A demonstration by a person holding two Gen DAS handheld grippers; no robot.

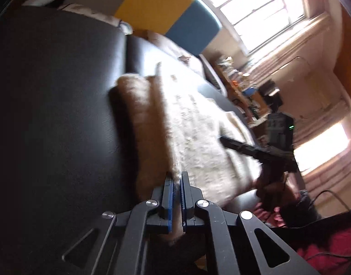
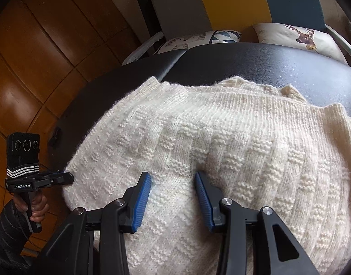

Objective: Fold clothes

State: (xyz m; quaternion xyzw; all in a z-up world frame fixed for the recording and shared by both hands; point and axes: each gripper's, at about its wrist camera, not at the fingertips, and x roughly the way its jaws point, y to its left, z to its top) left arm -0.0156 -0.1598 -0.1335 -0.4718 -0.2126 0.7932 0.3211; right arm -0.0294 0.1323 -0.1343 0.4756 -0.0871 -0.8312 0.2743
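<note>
A cream knitted sweater (image 2: 221, 142) lies spread on a black leather surface (image 2: 267, 66). My right gripper (image 2: 173, 180) is open and rests low on the knit, its blue pads (image 2: 143, 194) on either side of a raised fold. My left gripper (image 1: 176, 183) is shut on the sweater's (image 1: 193, 123) near edge, with knit pinched between its pads. In the right wrist view the left gripper (image 2: 70, 178) sits at the sweater's left edge, held by a hand (image 2: 37, 206) in a dark sleeve. In the blurred left wrist view the right gripper (image 1: 224, 141) reaches over the sweater's far side.
Two printed cushions (image 2: 304, 37) lean behind the black surface, against a yellow and blue panel (image 1: 171, 6). Wooden cupboard doors (image 2: 37, 45) stand to the left. A bright window (image 1: 255, 11), a cluttered desk (image 1: 244, 84) and red cloth (image 1: 324, 247) lie to the right.
</note>
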